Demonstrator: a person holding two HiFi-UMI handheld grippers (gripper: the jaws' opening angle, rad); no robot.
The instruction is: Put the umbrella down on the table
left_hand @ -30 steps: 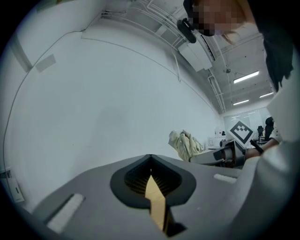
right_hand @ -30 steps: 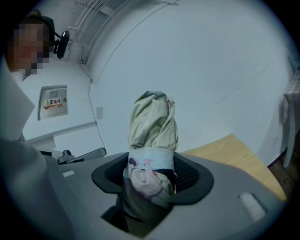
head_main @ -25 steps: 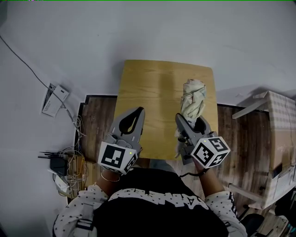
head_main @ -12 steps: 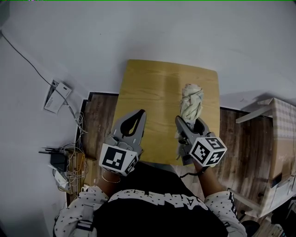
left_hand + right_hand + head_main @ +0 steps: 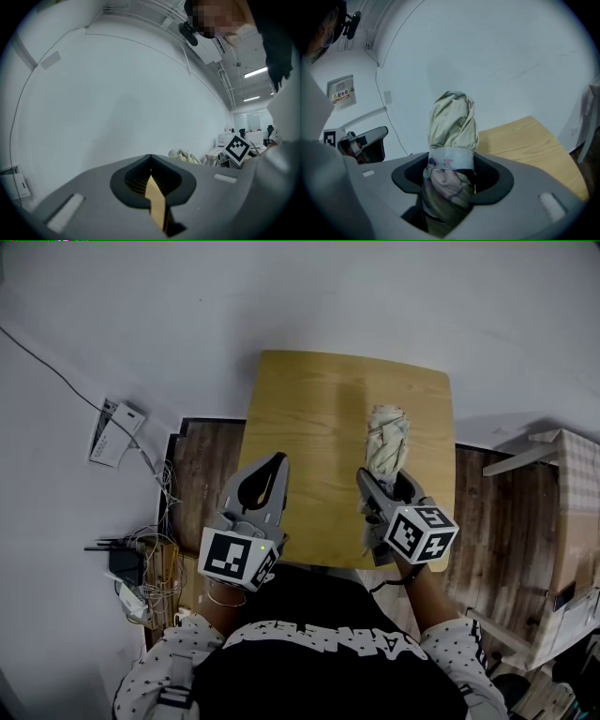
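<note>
While the right gripper [image 5: 382,486] clamps the crumpled fabric umbrella [image 5: 387,439] over the smooth wooden table [image 5: 309,409], the left gripper [image 5: 275,463], at nine o'clock, is closed.

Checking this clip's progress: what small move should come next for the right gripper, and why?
Probably lower the right gripper toward the table: its fingers are shut on the folded umbrella, which stands up over the wooden top, not yet laid down.

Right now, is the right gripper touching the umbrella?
Touching. The right gripper view shows the right gripper with its jaws clamped on the umbrella. The folded fabric is pressed against both jaws, with no gap.
</note>
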